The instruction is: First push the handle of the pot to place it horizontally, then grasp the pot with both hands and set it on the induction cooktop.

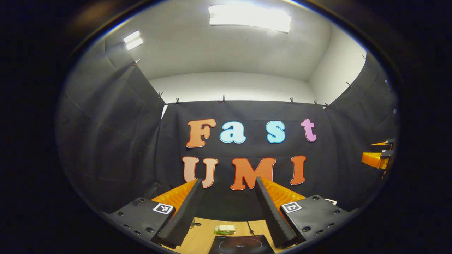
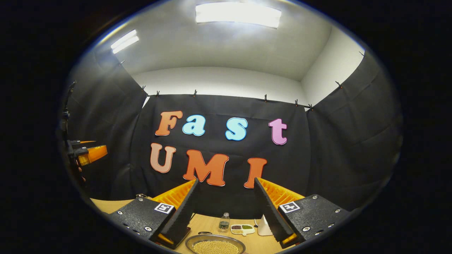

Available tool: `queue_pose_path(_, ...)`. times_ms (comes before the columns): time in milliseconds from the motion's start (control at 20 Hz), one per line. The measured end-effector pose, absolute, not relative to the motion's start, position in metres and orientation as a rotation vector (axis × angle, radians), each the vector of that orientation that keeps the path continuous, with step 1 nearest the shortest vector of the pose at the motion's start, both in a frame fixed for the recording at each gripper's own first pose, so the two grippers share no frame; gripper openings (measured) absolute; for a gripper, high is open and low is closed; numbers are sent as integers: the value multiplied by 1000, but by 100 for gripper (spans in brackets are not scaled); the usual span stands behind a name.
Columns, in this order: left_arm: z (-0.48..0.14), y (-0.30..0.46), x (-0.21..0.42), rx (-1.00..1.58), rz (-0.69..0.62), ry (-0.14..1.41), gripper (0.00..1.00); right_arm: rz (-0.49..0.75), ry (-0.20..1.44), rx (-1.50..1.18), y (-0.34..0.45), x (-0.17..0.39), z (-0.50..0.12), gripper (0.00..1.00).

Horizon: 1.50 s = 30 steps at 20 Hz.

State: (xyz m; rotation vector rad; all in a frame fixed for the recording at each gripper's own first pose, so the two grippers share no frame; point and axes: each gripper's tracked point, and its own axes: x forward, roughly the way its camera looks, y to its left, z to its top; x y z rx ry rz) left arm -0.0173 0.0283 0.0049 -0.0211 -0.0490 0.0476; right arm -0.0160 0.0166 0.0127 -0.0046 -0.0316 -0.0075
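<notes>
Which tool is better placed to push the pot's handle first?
Probably the right: the pot sits just below the open right tool, while the left tool faces the induction cooktop. The handle itself is unclear.

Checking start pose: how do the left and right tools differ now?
The left tool looks over the induction cooktop; the right tool over the metal pot of pale beans. Past the left tool lies a small green-white item; past the right, a small bottle. Both are open, empty, aimed at the back wall.
</notes>
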Motion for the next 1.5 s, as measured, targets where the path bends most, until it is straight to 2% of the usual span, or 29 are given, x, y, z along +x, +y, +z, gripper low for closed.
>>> queue_pose_path(50, 4, 28, -19, -20, 47, -49, 95, -7, -29, -2, 17, -15, 13, 93)
queue_pose_path(400, 3, 29, -23, -61, 55, -72, 98, 10, -6, -7, 19, -10, 2, 93)
queue_pose_path(450, 3, 26, -21, -72, 49, -73, 95, 17, -2, -3, 20, -9, -2, 93)
queue_pose_path(600, -3, 21, -23, -92, 27, -62, 95, 32, 23, 8, 22, -11, -13, 93)
queue_pose_path(650, -3, 22, -22, -96, 28, -67, 97, 36, 35, 12, 22, -9, -18, 93)
queue_pose_path(1050, -12, 18, -14, -99, 37, -75, 95, 98, 207, 23, 32, -16, -103, 89)
queue_pose_path(1200, -19, 13, -10, -100, 33, -57, 97, 141, 261, 42, 41, -19, -132, 82)
queue_pose_path(1250, -23, 12, -7, -101, 32, -51, 95, 156, 284, 49, 45, -20, -142, 81)
queue_pose_path(1500, -42, -8, -5, -114, -10, -1, 95, 178, 452, 33, 48, -28, -205, 64)
